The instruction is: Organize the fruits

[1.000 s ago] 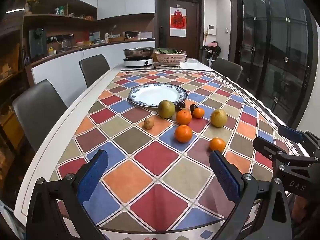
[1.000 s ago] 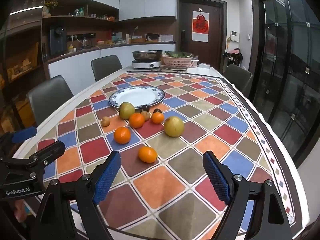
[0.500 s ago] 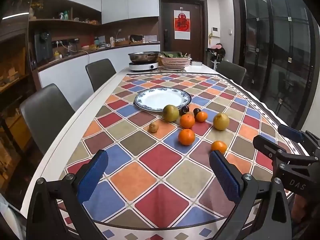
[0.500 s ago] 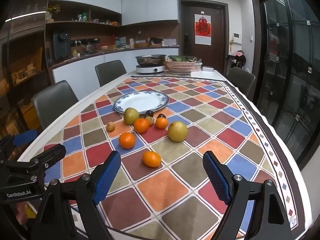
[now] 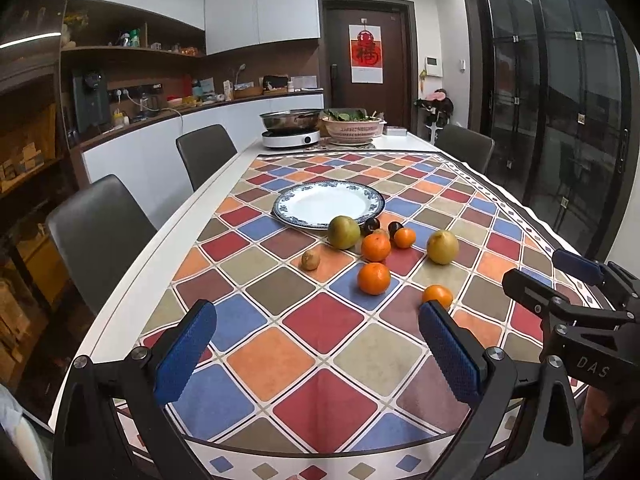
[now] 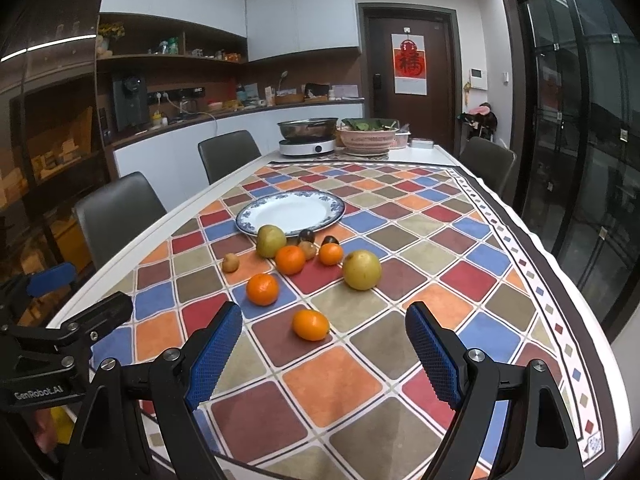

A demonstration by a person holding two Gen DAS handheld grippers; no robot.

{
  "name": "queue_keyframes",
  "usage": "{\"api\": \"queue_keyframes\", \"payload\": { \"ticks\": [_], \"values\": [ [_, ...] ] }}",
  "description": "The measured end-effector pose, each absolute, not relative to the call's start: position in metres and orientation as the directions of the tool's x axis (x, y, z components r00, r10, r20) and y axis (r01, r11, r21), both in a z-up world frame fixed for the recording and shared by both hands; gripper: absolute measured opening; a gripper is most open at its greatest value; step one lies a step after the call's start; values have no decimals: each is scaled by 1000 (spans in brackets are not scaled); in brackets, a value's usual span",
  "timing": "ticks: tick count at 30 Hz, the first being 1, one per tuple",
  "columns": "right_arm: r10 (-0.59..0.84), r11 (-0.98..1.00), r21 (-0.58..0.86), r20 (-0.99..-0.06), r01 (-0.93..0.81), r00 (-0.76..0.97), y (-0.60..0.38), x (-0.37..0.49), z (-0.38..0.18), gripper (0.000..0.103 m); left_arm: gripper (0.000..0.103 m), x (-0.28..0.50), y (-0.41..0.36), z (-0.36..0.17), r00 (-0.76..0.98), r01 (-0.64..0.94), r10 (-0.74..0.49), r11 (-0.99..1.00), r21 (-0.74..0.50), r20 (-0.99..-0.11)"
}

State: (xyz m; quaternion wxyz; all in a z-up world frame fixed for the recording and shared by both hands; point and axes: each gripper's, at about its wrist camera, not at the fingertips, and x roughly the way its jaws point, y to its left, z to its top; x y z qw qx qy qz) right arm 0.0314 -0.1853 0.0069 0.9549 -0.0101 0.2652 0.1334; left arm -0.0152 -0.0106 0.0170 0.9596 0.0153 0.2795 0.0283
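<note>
- Left hand-held gripper (image 5: 316, 350) and right hand-held gripper (image 6: 322, 350) both hover above the near edge of the surface (image 6: 516, 304), fingers spread apart, holding nothing.
- The fruits lie loose mid-surface, just beside the empty plate (image 6: 290, 212); the nearest orange (image 6: 310, 324) sits apart, closest to the right one.
- Risk: round fruit would likely roll if a finger nudges it off-centre, perhaps towards the edge.

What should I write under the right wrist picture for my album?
Open right tool hovering over a checkered table, facing oranges, pears and an empty plate.
</note>
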Motion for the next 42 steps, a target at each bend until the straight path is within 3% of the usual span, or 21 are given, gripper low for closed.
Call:
{"api": "queue_keyframes", "payload": {
  "ticks": [42],
  "values": [
    [247,955,4,-565,-296,787,-164,42,-6,84,103,-7,3,13,862,-47,59,998,37,-503]
  ]
}}
